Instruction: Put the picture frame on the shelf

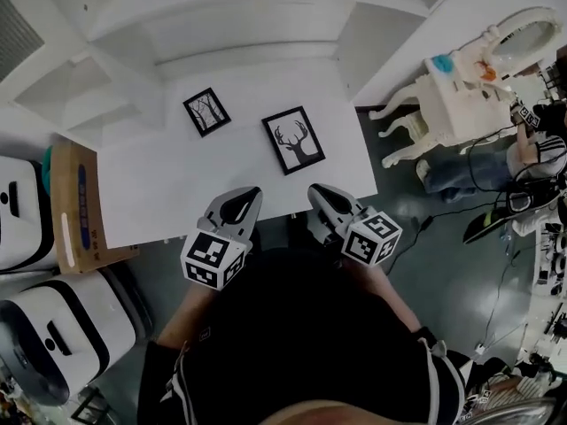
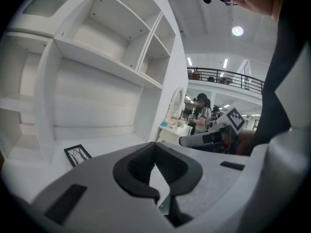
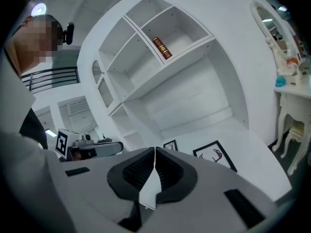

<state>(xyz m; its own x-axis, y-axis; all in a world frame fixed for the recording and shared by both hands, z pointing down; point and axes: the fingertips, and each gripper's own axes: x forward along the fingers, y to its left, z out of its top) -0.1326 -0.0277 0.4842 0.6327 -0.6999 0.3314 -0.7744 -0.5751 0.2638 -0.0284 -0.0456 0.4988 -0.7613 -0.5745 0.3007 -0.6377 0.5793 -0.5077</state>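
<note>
Two black picture frames lie flat on the white table (image 1: 159, 193). The larger one, with a deer-head print (image 1: 293, 139) (image 3: 215, 155), is near the middle right. The smaller one, with bare trees (image 1: 206, 111) (image 2: 77, 154) (image 3: 170, 144), lies to its left and farther back. My left gripper (image 1: 251, 195) (image 2: 155, 147) hovers at the table's near edge, shut and empty. My right gripper (image 1: 318, 193) (image 3: 154, 152) sits beside it, also shut with nothing held. Both point toward the white shelf unit (image 1: 239, 16) (image 2: 102, 57) (image 3: 160, 57) behind the table.
A cardboard box (image 1: 78, 206) stands left of the table, with white machines (image 1: 62, 326) below it. A white ornate dressing table (image 1: 461, 96) and a seated person (image 1: 532, 149) are at the right. A small brown item (image 3: 162, 47) rests in an upper shelf compartment.
</note>
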